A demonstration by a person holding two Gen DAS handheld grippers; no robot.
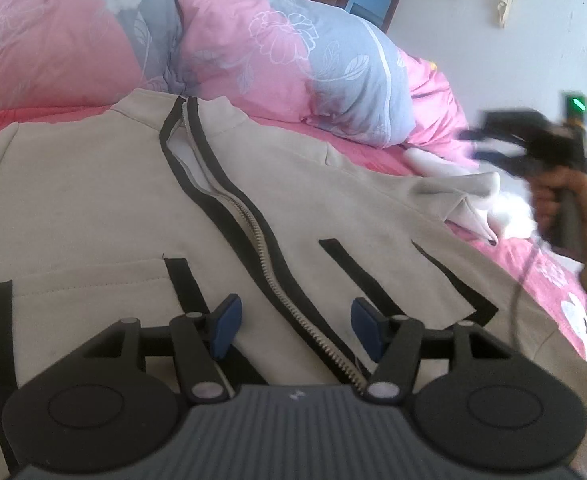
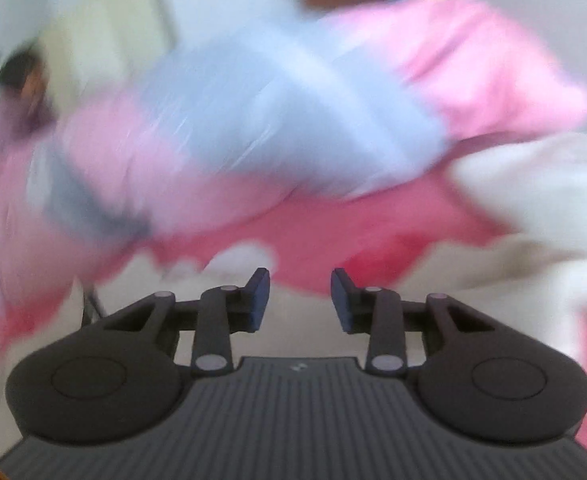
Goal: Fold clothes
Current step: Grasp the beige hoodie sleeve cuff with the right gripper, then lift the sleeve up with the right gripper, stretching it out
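Jacket (image 1: 93, 184) flat on bed (image 1: 377, 160), tongs (image 1: 293, 330) apart

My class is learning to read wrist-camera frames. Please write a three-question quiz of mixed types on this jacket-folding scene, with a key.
1. True or false: the beige jacket lies front-up on the bed with its zipper partly open at the collar.
2. Multiple choice: the left gripper is A) shut on a sleeve, B) open above the jacket's lower front, C) out of view.
3. Fill in: behind the jacket lies a rumpled pink and ____ floral quilt.

Key: 1 true; 2 B; 3 grey. Note: the right gripper is also open, holding nothing, and its view is motion-blurred.
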